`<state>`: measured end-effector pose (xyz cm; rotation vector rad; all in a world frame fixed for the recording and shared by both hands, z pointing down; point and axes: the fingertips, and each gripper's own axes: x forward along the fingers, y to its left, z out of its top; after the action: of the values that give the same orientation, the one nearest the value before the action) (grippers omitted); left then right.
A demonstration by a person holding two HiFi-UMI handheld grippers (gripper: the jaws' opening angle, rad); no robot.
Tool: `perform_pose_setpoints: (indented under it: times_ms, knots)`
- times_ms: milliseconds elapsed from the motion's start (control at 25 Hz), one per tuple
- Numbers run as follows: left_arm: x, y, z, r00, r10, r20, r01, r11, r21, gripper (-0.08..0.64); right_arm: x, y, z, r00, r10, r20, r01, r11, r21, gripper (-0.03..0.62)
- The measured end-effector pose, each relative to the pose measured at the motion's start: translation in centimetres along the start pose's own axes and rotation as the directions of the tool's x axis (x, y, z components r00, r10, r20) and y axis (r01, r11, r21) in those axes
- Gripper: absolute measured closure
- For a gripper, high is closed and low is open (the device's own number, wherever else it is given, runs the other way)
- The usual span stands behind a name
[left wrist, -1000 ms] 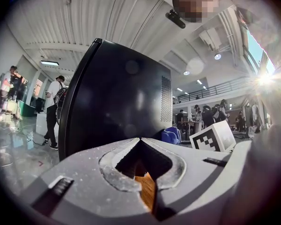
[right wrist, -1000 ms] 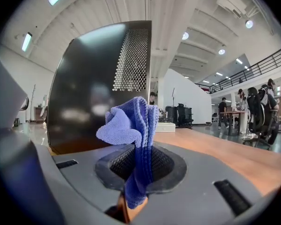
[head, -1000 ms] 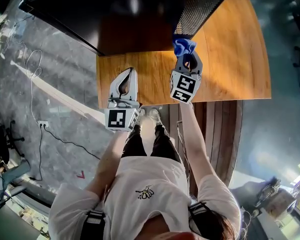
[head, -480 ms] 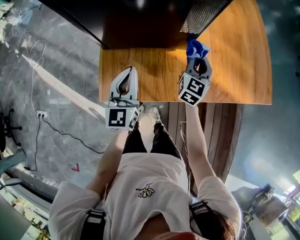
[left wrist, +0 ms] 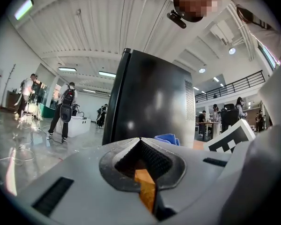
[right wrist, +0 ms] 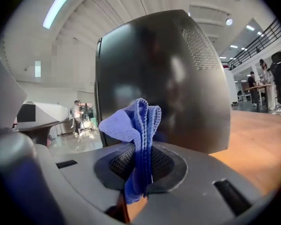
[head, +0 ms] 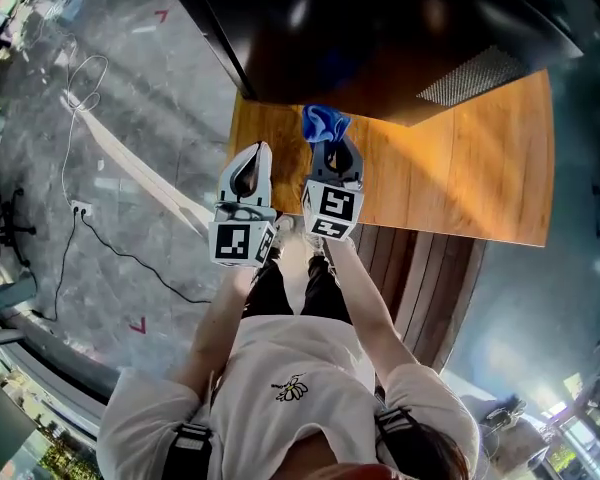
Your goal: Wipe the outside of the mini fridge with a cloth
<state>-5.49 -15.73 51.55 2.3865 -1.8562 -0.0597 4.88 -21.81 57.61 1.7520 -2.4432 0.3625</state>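
The right hand-held gripper is clamped tight on the blue cloth, which sticks up out of its jaws in a bunch. A moment ago the cloth was over by the mesh vent on the mini fridge. Now it has slid along the fridge, well away from the vent, to the smooth black side near the fridge's corner. The cloth sits right at the foot of the fridge, but I cannot tell if it is really touching it. The left hand-held gripper has its jaws together with nothing in them, and it waits just beside the cloth, a bit back from the fridge, over the edge of the wooden table. I think the wiping is moving on to a new part of the fridge, with more black sides still to do.
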Motion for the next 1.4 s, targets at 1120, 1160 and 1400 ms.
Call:
perform_pose_setpoints:
  times_ms: [1120,1160,1400]
  knots:
    - [0.9,8.6,-4.7,0.995,0.074,-0.071,-0.077,0.996,-0.038,0.555,10.2,11.0,-4.3,0.989,0.127,-0.078,-0.132,0.989,-0.066,0.523]
    - [1.1,8.2,-4.7,0.995,0.070,-0.069,-0.073,0.997,-0.038,0.555,10.0,10.4,-4.2,0.989,0.122,-0.078,-0.128,0.989,-0.068,0.524]
    - [1.9,5.2,-4.6,0.997,0.043,-0.066,-0.045,0.998,-0.039,0.555,8.0,6.4,-3.8,0.994,0.083,-0.072,-0.089,0.992,-0.094,0.523]
